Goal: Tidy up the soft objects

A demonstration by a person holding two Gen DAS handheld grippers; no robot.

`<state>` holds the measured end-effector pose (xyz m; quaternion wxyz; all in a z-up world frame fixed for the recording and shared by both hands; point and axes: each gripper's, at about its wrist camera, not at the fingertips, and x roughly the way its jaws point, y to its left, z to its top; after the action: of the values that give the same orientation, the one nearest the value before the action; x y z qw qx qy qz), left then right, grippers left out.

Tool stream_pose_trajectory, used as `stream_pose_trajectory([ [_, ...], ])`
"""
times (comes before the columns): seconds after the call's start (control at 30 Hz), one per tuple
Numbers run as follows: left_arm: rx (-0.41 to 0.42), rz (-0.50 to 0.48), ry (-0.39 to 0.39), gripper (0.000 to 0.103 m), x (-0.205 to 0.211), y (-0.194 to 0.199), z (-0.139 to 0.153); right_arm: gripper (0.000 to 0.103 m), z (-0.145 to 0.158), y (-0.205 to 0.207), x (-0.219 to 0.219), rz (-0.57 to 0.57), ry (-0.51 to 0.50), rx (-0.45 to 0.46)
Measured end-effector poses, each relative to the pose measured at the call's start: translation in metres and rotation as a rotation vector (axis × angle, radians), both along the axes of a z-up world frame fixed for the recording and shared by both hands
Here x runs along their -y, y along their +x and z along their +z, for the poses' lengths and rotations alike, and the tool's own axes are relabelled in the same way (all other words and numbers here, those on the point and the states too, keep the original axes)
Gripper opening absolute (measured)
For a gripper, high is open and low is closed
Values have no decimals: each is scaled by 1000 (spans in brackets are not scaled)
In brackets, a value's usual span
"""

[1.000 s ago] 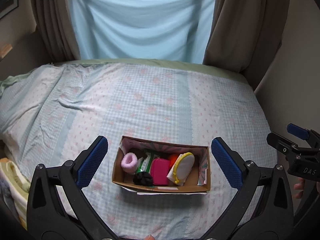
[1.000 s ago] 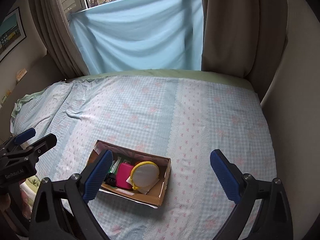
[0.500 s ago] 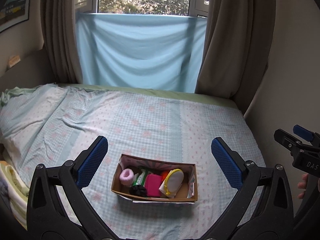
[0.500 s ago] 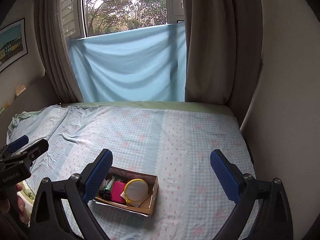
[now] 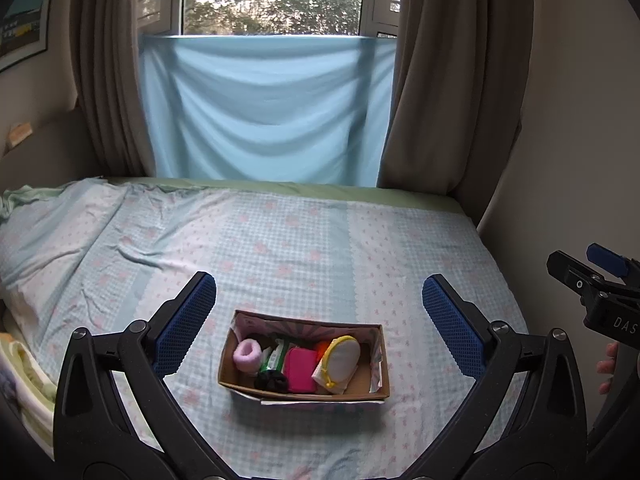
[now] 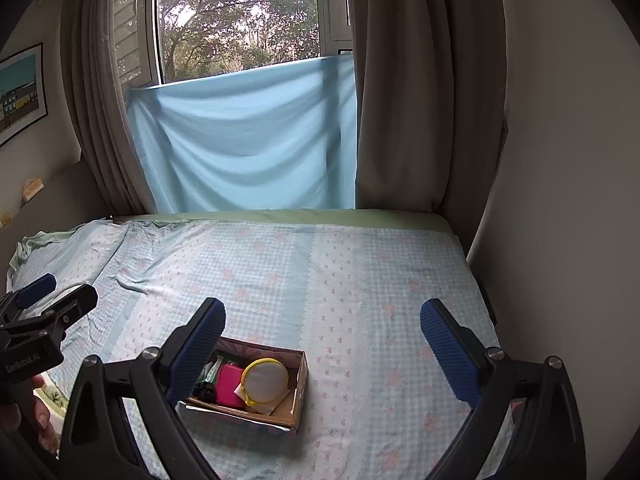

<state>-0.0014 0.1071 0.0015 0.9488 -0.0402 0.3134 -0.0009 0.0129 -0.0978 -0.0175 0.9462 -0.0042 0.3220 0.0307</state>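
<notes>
A cardboard box (image 5: 379,372) sits on the bed near its front edge; it also shows in the right wrist view (image 6: 301,384). In it lie a pink fuzzy ring (image 5: 247,354), a green packet (image 5: 276,358), a black scrunchie (image 5: 271,381), a magenta pouch (image 5: 301,369) and a round yellow-rimmed pouch (image 5: 339,358), which shows in the right wrist view too (image 6: 265,379). My left gripper (image 5: 318,324) is open and empty, held back above the box. My right gripper (image 6: 320,344) is open and empty, to the right of the box.
The bed has a light blue checked sheet (image 5: 280,248). A blue cloth (image 5: 264,108) hangs over the window between brown curtains (image 5: 452,80). A wall (image 6: 560,160) borders the bed on the right. Folded bedding (image 5: 24,380) lies at the left edge.
Both grippers have pulled back and up from the box, which now looks smaller and lower. The window has come into view. Both stay open.
</notes>
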Motion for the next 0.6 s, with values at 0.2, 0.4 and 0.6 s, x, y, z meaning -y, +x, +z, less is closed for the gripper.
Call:
stream_pose_trajectory([
  [0.2, 4, -14, -4, 103, 2, -1, 1, 97, 0, -3, 2, -16, -2, 4],
  [0.4, 6, -25, -8, 103, 3, 1, 0, 97, 1, -5, 3, -34, -7, 5],
  [0.6, 10, -30, -4, 103, 3, 1, 1, 97, 2, -6, 4, -43, -9, 7],
])
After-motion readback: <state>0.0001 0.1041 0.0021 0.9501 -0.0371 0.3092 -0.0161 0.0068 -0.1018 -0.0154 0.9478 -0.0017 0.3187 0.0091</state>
